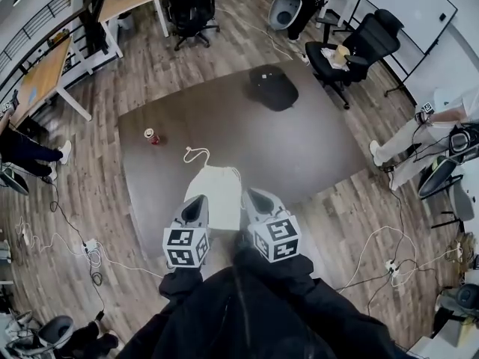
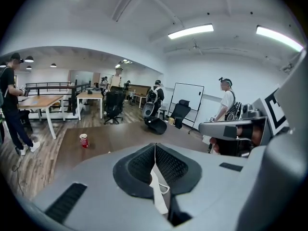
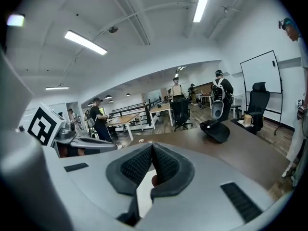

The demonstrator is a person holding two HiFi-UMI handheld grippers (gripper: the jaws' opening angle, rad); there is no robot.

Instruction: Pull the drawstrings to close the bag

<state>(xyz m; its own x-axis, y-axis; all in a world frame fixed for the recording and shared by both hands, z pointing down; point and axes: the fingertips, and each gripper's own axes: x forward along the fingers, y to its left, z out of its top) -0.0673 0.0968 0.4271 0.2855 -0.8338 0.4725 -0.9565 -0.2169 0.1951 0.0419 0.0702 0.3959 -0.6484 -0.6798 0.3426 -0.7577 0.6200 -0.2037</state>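
Brown table (image 1: 299,148), flat white bag (image 1: 217,191), cord (image 1: 196,154) looped at far end

Open-plan office with a large dark brown table (image 1: 314,155) at its centre. A wood-plank floor (image 1: 187,58) surrounds the table on all sides. Beyond the table's far edge stands a black office chair (image 1: 191,4). Light wooden desks (image 1: 45,77) on white legs stand off the table's far left corner. A second black chair (image 1: 367,43) sits off the table's far right corner, with a whiteboard (image 1: 404,6) behind it. Pale cables (image 1: 90,251) trail across the floor left of the table's near corner. High above the table, a white ceiling carries long strip lights (image 2: 191,31). The walls (image 2: 240,66) are plain white.
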